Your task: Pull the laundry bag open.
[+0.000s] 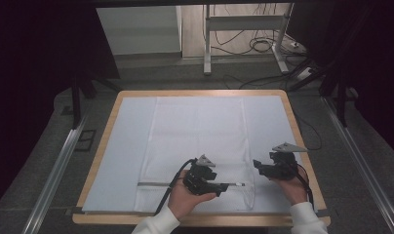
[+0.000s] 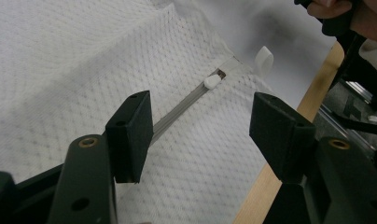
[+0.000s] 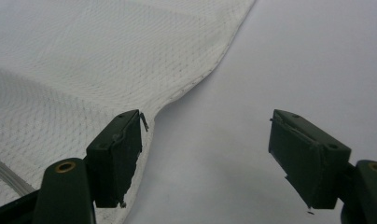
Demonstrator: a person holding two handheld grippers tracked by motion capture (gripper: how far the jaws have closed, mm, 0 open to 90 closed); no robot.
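Observation:
A white mesh bag (image 1: 200, 141) lies flat on a pale mat (image 1: 122, 146). A grey zipper (image 1: 156, 184) runs along the bag's near end, with its white slider (image 1: 240, 185) at the right end. My left gripper (image 1: 223, 186) hovers over the zipper, pointing right. In the left gripper view the left gripper (image 2: 200, 121) is open, and the zipper (image 2: 182, 109) passes beside its left jaw toward the slider (image 2: 212, 81) farther on. My right gripper (image 1: 257, 165) is open by the bag's right edge (image 3: 196, 79), with nothing between its jaws (image 3: 207, 140).
The mat sits on a table with a wooden rim (image 1: 302, 146). A white loop tab (image 2: 264, 59) lies past the zipper's end. Metal rails (image 1: 58, 165) run along both sides, and a desk frame with cables (image 1: 263, 44) stands beyond the far edge.

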